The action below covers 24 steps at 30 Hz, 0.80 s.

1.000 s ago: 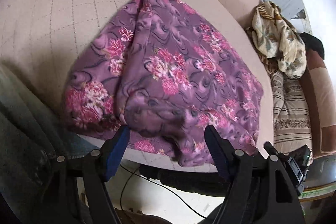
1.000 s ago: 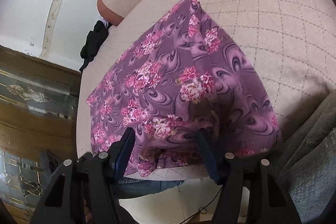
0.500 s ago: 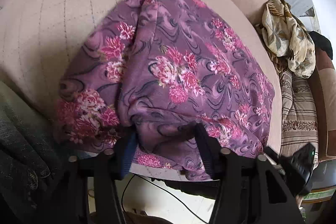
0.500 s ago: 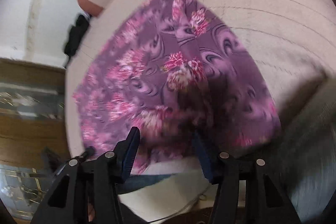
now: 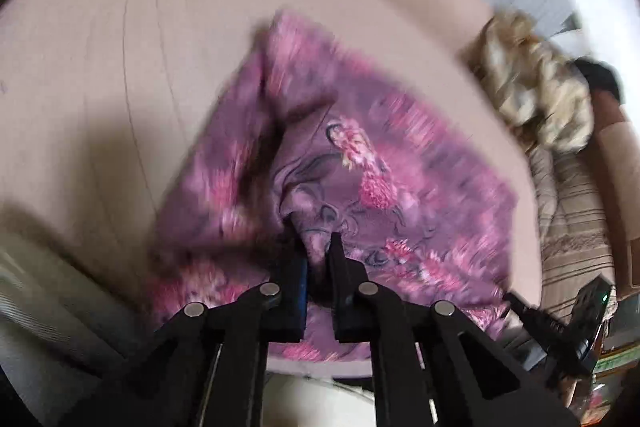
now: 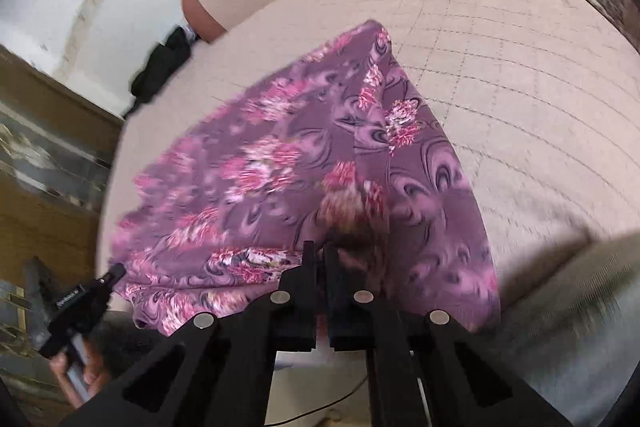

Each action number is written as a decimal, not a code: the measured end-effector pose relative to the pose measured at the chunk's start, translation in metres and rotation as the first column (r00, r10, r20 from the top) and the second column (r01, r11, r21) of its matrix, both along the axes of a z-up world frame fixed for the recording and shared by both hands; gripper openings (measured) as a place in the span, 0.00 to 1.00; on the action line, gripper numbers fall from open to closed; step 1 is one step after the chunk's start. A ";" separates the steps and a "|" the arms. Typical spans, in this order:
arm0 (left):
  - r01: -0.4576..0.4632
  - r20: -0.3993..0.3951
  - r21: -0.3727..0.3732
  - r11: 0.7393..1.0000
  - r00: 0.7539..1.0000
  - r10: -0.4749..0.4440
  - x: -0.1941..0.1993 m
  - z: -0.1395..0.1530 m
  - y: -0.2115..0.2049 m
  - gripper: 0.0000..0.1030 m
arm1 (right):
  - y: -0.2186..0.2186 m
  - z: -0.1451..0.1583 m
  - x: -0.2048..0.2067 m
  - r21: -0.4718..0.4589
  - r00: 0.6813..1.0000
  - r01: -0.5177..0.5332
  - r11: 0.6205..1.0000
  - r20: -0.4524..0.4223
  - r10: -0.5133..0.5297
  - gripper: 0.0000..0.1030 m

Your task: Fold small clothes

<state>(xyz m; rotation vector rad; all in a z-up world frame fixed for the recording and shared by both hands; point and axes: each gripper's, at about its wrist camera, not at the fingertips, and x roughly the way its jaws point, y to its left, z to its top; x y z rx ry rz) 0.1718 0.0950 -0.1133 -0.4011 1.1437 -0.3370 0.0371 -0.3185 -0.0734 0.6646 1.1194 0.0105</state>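
left gripper (image 5: 312, 235) tilted down, pinching purple floral garment (image 5: 360, 187) near edge | right gripper (image 6: 318, 247) likewise | both just closed from open; fabric bunched up

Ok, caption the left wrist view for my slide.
Left gripper pinches the purple floral cloth's near edge on the beige cushion.

Around the purple floral garment (image 6: 304, 187) we find bare quilted mattress (image 6: 520, 75) on its far side and to its right: open passage there. At the far edge a crumpled cream floral cloth (image 5: 540, 95) and a striped cushion (image 5: 576, 227) crowd the mattress. A black cloth (image 6: 160, 71) lies off the left edge. A grey blanket (image 6: 568, 315) bulks at the near right corner.
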 end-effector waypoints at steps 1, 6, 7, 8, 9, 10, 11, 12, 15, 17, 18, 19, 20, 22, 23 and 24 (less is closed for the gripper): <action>-0.015 -0.021 -0.009 1.000 1.000 0.015 0.000 -0.005 0.004 0.08 | 0.001 -0.004 0.001 0.014 1.000 -0.012 1.000 -0.009 0.012 0.04; -0.074 -0.050 -0.039 0.997 0.996 0.072 -0.006 -0.007 0.021 0.35 | -0.004 -0.008 -0.010 -0.035 0.999 0.025 0.999 -0.030 -0.026 0.08; -0.062 -0.046 -0.030 0.998 0.997 0.061 -0.010 -0.004 0.020 0.35 | -0.011 -0.008 -0.013 0.011 0.999 0.047 0.999 -0.020 -0.047 0.09; -0.052 -0.027 -0.030 0.998 0.998 0.051 -0.016 0.003 0.019 0.35 | -0.018 -0.006 -0.018 0.061 0.997 0.070 0.996 0.009 -0.070 0.17; -0.051 -0.005 -0.037 0.998 0.999 0.051 -0.022 0.009 0.018 0.35 | -0.025 0.001 -0.023 0.101 0.994 0.093 0.991 0.049 -0.098 0.26; -0.049 0.028 -0.045 0.998 0.998 0.051 -0.029 0.019 0.020 0.38 | -0.032 0.009 -0.028 0.125 0.989 0.112 0.986 0.087 -0.124 0.49; -0.042 0.049 -0.044 0.998 0.998 0.044 -0.033 0.027 0.019 0.41 | -0.036 0.015 -0.029 0.130 0.985 0.121 0.984 0.106 -0.135 0.66; -0.032 0.077 -0.033 0.999 0.996 0.035 -0.033 0.040 0.019 0.42 | -0.042 0.023 -0.027 0.131 0.984 0.121 0.984 0.114 -0.136 0.68; -0.032 0.135 -0.007 0.999 0.990 0.033 -0.016 0.072 0.022 0.47 | -0.056 0.044 -0.002 0.165 0.987 0.070 0.984 0.134 -0.093 0.68; -0.046 0.157 0.020 0.999 0.987 0.042 0.009 0.091 0.021 0.59 | -0.069 0.059 0.025 0.184 0.985 0.019 0.983 0.168 -0.050 0.67; -0.047 0.157 0.044 0.998 0.987 0.039 0.026 0.095 0.019 0.59 | -0.075 0.064 0.037 0.187 0.983 0.003 0.982 0.181 -0.038 0.67; -0.053 0.161 0.067 0.996 0.986 0.042 0.048 0.098 0.017 0.59 | -0.081 0.067 0.049 0.188 0.981 -0.009 0.982 0.193 -0.028 0.67; -0.061 0.162 0.076 0.995 0.986 0.048 0.060 0.098 0.016 0.59 | -0.086 0.067 0.066 0.187 0.980 -0.018 0.982 0.196 -0.019 0.67; -0.064 0.127 0.108 0.992 0.991 0.050 0.101 0.087 0.011 0.59 | -0.100 0.059 0.099 0.210 0.984 -0.029 0.977 0.177 -0.009 0.67; -0.072 0.107 0.123 0.990 0.993 0.059 0.119 0.080 0.009 0.58 | -0.104 0.054 0.108 0.215 0.986 -0.032 0.976 0.168 -0.004 0.66; -0.076 0.091 0.143 0.987 0.994 0.064 0.136 0.071 0.007 0.56 | -0.108 0.045 0.120 0.208 0.989 -0.029 0.978 0.151 -0.003 0.65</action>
